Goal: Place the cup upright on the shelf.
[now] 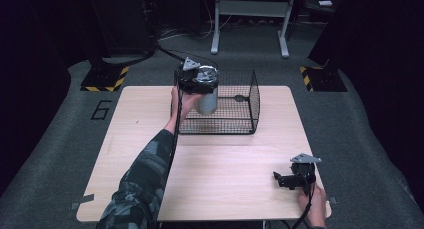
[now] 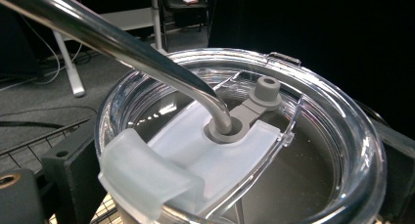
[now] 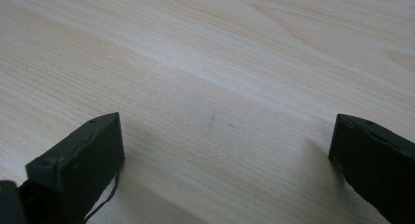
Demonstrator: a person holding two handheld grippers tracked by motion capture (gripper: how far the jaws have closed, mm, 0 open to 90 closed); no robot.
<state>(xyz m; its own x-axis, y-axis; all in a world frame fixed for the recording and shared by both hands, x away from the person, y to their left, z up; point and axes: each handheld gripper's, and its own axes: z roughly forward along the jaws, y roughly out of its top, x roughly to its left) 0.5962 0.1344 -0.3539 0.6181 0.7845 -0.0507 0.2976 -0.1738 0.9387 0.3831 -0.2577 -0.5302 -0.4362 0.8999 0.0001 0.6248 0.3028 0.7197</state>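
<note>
Overhead first: your left gripper [image 1: 199, 79] holds a steel tumbler [image 1: 207, 102] at the near left corner of the black wire basket [image 1: 242, 106], which sits toward the far side of the wooden table [image 1: 225, 174]. Your right gripper [image 1: 290, 180] rests near the table's near right corner, well apart from the basket.

Left gripper view: the tumbler's clear lid [image 2: 337, 136] sits very close, a bent metal straw [image 2: 122, 45] passing through its grey grommet (a black jaw flanks the lid on either side), so the jaws are clamped on the tumbler.

Right gripper view: your jaws stand wide apart over bare wood, nothing between them.
</note>
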